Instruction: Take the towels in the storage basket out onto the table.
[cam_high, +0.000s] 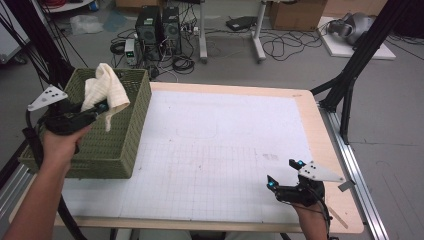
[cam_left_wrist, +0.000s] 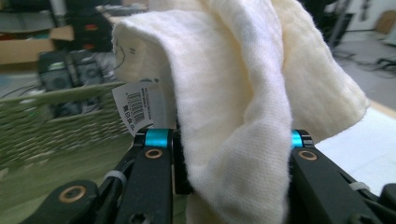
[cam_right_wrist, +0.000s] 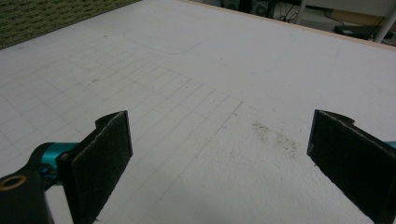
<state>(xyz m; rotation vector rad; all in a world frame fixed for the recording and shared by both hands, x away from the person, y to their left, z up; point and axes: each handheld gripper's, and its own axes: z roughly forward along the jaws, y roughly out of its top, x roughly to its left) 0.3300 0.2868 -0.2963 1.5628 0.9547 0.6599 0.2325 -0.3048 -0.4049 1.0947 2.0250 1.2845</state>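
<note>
A cream cloth (cam_high: 105, 89) hangs bunched above the green woven basket (cam_high: 130, 130) at the table's left. My left gripper (cam_high: 100, 107) is shut on it and holds it over the basket's opening. In the left gripper view the cloth (cam_left_wrist: 243, 93) is pressed between the two black jaws, and a white barcode label (cam_left_wrist: 134, 107) dangles from it. My right gripper (cam_high: 285, 174) rests low near the table's front right corner, open, with nothing between its pads (cam_right_wrist: 100, 154) but bare white mat.
The white gridded mat (cam_high: 225, 145) covers the wooden table. Computer towers (cam_high: 157, 27), cables and table legs stand on the floor beyond the far edge. Black frame struts (cam_high: 350, 75) rise at the right.
</note>
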